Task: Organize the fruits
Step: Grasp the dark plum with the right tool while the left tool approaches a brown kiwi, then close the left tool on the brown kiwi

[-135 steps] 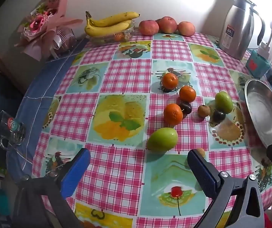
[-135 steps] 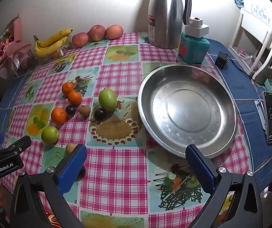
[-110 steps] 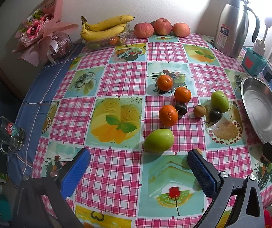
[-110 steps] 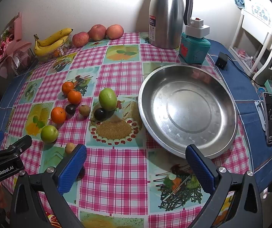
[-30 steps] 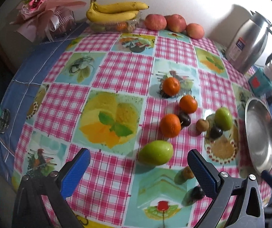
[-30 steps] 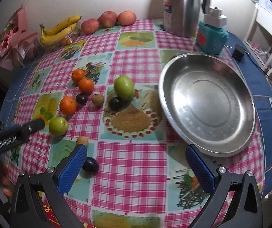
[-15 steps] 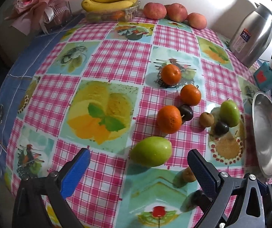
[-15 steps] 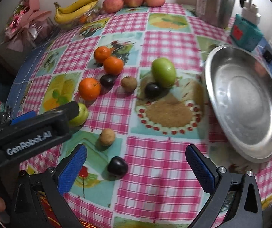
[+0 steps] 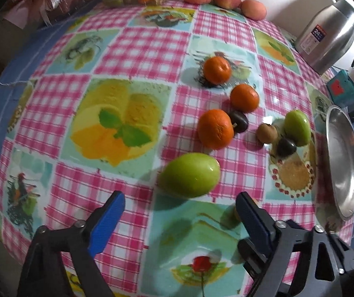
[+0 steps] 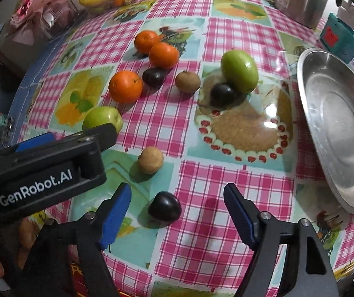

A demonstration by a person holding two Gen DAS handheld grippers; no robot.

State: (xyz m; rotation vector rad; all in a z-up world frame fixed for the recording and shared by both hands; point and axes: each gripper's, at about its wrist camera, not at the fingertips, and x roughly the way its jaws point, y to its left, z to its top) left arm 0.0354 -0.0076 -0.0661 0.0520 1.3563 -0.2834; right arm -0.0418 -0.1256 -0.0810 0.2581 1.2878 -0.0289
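Both fisheye views bow the pink checked, fruit-printed worktop (image 9: pixel 137 39) into a dome with dark vignetted corners. Light falls from the far side, casting soft near-side fruit shadows. Glare marks the glossy cloth beside the round steel pan (image 10: pixel 337 128). Edges blur.

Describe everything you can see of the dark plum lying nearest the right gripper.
The plum is small, roundish and very dark purple, almost black, with a smooth, slightly shiny skin. It lies on the checked tablecloth, between the open blue fingers of the right gripper, touching neither. A tan fruit sits just beyond, apart.
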